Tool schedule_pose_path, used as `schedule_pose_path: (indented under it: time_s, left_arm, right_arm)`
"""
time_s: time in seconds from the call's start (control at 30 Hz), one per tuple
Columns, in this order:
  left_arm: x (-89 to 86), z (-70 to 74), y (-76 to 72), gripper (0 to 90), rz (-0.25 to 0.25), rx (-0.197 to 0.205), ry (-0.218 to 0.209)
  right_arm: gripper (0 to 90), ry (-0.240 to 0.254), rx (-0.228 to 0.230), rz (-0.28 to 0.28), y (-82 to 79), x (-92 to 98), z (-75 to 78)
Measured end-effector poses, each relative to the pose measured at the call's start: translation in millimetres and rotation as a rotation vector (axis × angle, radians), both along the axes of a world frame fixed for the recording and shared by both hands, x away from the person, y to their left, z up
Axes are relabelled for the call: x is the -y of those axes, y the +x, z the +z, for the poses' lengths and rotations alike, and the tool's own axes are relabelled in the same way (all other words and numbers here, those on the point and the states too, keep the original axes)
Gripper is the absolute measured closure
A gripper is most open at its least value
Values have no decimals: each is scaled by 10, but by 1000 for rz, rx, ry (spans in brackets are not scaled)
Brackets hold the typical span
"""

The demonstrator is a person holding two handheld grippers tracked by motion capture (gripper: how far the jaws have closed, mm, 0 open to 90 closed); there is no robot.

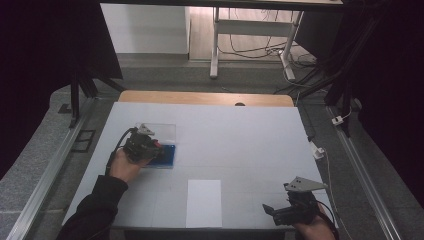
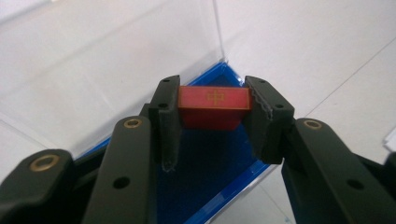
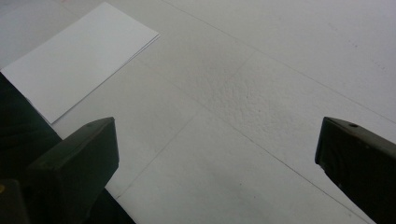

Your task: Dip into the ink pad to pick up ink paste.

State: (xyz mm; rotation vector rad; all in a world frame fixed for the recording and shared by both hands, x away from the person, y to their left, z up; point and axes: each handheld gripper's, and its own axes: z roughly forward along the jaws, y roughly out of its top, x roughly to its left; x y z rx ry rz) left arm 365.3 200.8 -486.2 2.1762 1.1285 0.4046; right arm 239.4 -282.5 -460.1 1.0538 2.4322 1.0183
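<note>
At the near right corner of the white table (image 1: 240, 130), the right gripper (image 1: 281, 210) is hovering with its jaws spread wide and nothing between them; in the right gripper view they are framing bare tabletop, with the near edge of the table lying just beside the hand. To its left, a white sheet of paper (image 1: 204, 202) is lying flat with its near end reaching almost to the table's near edge, and open surface is separating it from the right gripper. Farther in on the left side, the left gripper (image 1: 156, 146) is pinching a small red block (image 2: 214, 106) with a gold cross mark on its top face, its two pads pressing on the block's opposite ends. The block is sitting over the blue-lined base (image 2: 219, 163) of an open case, near that base's far corner, though whether it is touching the lining cannot be told. The case's clear lid (image 2: 107, 60) is standing raised on the far side of the base, closing off that side, while the base's bright blue rim is running close around the jaws. Beyond the case, the middle and far right of the table are offering wide room up to the wooden far edge (image 1: 205, 98).
</note>
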Motion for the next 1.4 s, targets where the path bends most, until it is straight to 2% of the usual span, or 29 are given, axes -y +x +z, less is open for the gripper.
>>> schedule_pose_path:
  time_s: [0.17,0.3,0.43,0.7,0.97,1.13,1.2,1.4]
  left_arm:
    - [-32,2,-19,582,-14,14,17]
    - [-72,25,-35,582,-2,17,1]
    - [-102,38,-51,582,14,-2,-13]
    - [-181,-2,-50,582,41,-34,-1]
    - [-204,-50,-58,582,44,-52,12]
    - [-185,-89,-52,582,39,-64,46]
    - [-174,-118,-48,583,37,-80,59]
    - [-108,-129,-90,584,34,-44,109]
  right_arm:
    - [1,-1,0,3,0,6,2]
    - [1,0,0,3,1,8,3]
    - [1,0,-1,2,0,8,4]
    - [1,0,1,5,-2,7,4]
    - [1,1,3,5,-4,2,2]
    - [1,1,3,5,-4,1,1]
    - [1,0,3,6,-4,0,1]
    - [1,-1,3,6,-4,-1,1]
